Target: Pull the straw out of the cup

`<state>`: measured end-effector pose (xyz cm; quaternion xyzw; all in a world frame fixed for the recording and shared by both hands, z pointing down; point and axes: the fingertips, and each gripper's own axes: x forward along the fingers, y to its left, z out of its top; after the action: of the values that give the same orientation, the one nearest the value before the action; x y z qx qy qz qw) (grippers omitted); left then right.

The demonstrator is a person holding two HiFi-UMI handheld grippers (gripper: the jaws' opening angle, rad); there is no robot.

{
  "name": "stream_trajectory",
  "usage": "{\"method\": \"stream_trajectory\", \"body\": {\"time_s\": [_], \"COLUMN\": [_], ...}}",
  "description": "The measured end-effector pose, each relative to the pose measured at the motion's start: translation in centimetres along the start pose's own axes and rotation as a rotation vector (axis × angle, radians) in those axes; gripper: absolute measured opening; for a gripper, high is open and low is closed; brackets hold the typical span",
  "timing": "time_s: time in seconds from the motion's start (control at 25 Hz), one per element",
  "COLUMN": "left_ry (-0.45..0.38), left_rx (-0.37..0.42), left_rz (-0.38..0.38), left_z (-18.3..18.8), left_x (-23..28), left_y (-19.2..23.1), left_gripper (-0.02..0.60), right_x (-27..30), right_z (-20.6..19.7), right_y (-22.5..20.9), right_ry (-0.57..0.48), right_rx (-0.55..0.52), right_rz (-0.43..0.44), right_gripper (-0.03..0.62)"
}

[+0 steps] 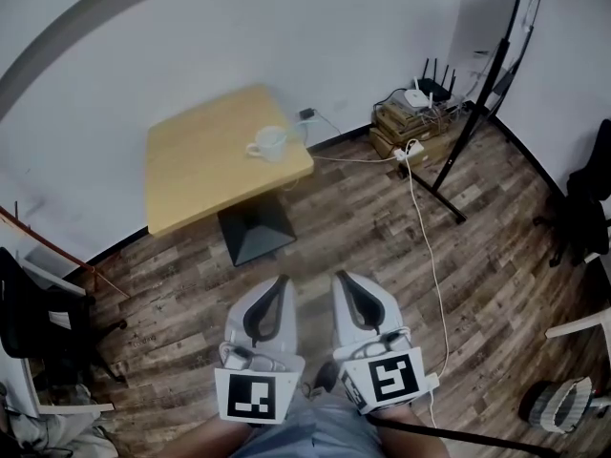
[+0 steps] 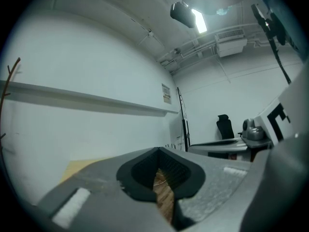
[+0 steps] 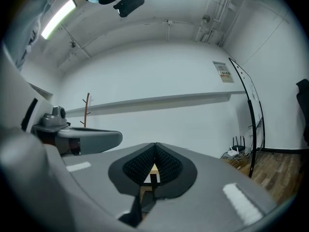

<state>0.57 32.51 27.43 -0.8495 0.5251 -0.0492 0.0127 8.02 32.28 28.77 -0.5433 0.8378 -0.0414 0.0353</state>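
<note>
Our left tool (image 1: 279,281) and right tool (image 1: 342,279) are both clenched on nothing. The cup (image 1: 270,144) sits far ahead by the worktop's (image 1: 191,175) right edge, in line with our left tool. We cannot see the straw.

We count one square pale wooden table (image 1: 196,175), one white handled cup (image 1: 271,144), and two grey plastic grippers, left (image 1: 280,282) and right (image 1: 342,281).

Cup (image 1: 271,144) contents too small to tell.
</note>
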Motion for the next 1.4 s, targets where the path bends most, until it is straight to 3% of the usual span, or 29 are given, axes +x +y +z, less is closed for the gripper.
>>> {"method": "stream_trajectory", "body": {"time_s": [0.28, 0.56, 1.12, 1.4], "left_ry": [0.042, 0.057, -0.005, -0.029], "left_rx": [-0.021, -0.049, -0.099, -0.117], "left_rz": [0.007, 0.007, 0.037, 0.038], "left_z": [-1.7, -2.5, -0.4, -0.2], "left_x": [3.2, 9.5, 20.5, 23.6], "left_y": [0.9, 4.0, 13.8, 16.7], "left_gripper": [0.018, 0.018, 0.019, 0.019], "right_x": [2.6, 8.5, 23.8, 28.1], "right_z": [-2.1, -3.1, -2.1, -1.3], "right_y": [-2.1, -4.9, -7.0, -7.4], "right_ry": [0.052, 0.089, 0.119, 0.106], "right_rx": [0.031, 0.032, 0.028, 0.006], "right_rz": [0.004, 0.006, 0.071, 0.083], "right_gripper": [0.008, 0.008, 0.008, 0.008]}}
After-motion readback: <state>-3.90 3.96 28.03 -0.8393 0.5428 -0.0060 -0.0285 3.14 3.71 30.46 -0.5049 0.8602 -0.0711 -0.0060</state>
